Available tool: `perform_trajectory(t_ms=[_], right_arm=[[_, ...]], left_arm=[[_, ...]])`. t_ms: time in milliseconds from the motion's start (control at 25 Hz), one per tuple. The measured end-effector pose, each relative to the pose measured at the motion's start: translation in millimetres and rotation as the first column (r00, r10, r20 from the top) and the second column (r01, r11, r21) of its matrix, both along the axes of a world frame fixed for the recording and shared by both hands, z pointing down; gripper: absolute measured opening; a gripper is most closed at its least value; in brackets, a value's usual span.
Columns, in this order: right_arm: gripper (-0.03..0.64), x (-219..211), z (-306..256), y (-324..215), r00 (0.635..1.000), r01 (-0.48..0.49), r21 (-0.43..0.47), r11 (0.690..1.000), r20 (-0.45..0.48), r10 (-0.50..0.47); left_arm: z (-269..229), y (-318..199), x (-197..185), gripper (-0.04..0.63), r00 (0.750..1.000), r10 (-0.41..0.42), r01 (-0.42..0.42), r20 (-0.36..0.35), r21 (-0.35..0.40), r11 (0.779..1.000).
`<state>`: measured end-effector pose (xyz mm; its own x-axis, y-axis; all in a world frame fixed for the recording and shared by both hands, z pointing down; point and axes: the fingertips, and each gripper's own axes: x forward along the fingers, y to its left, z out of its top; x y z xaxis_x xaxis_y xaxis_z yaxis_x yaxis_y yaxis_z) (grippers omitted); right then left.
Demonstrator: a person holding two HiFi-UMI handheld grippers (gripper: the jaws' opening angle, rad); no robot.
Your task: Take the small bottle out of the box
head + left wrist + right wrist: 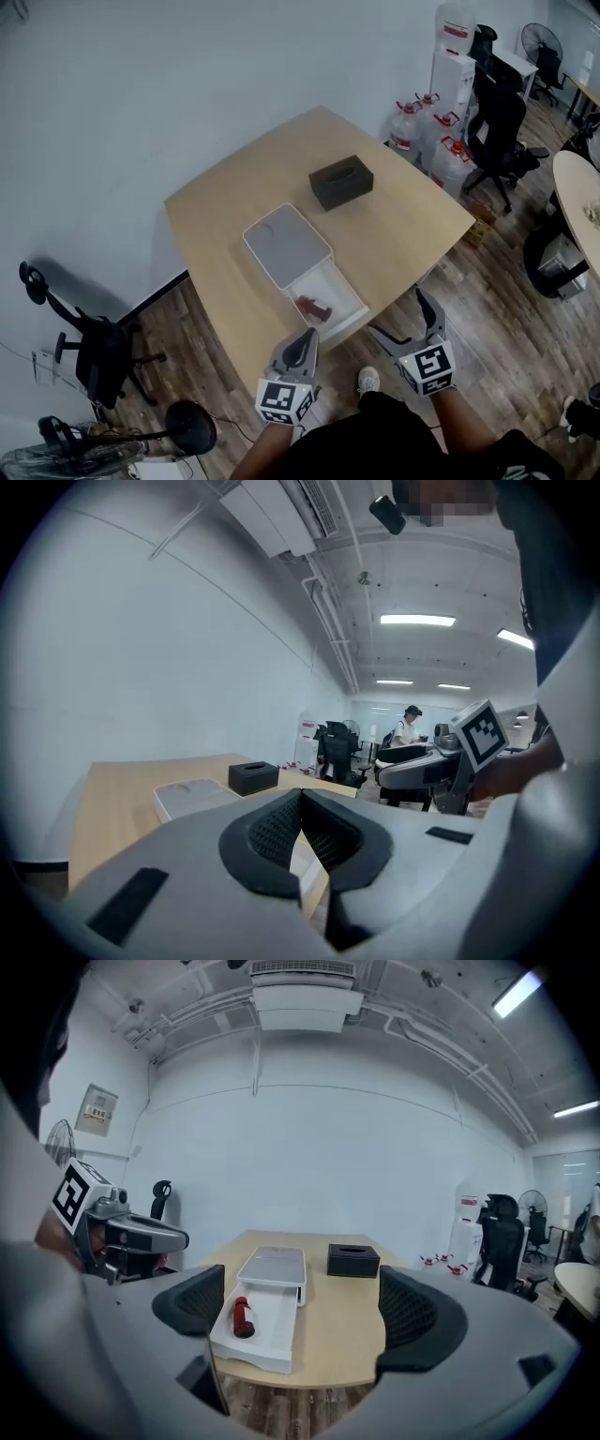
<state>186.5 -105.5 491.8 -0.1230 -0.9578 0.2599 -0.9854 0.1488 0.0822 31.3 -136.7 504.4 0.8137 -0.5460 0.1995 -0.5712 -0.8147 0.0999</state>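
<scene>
Nearest, the left gripper has its jaws pressed together on nothing. The right gripper has its jaws spread wide and empty. Both hover by the near edge of the light wooden table. Beyond them, the small red bottle lies in the pulled-out drawer of the flat white plastic box. Farther back sits a black rectangular tissue box.

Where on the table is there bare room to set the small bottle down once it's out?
Widest bare wood: right of the open drawer, in front of the black tissue box, out to the table edge. A narrower strip runs left of the white box. Crowded: the near edge, where the drawer holding the small bottle reaches it.
</scene>
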Motion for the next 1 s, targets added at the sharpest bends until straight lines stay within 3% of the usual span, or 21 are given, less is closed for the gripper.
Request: perform_trajectory(t_ms=[240,480,800,1000], right_arm=[[0.505,1.0,16.0,-44.9,0.99,0.138,-0.053,0.989,0.012,-0.137],[0.503,-15.2,36.8,-80.2,0.96,0.281,-0.126,0.951,0.032,-0.279],[0.503,-43.9,52.6,-109.1,0.915,0.402,-0.195,0.895,0.067,-0.397],[0.503,-74.7,75.4,-119.0,0.867,0.48,-0.262,0.837,-0.004,-0.499]], left_arm=[[9.3,-29.7,-1.9,0.009,0.991,-0.128,0.129,0.031,-0.034,0.991],[5.5,-51.8,-1.8,0.009,0.974,-0.221,0.222,0.047,-0.033,0.974],[12.7,-58.2,-28.1,0.009,0.944,-0.315,0.321,0.103,-0.044,0.946],[18.5,-64.1,-49.3,0.009,0.934,-0.336,0.343,0.12,-0.039,0.939]])
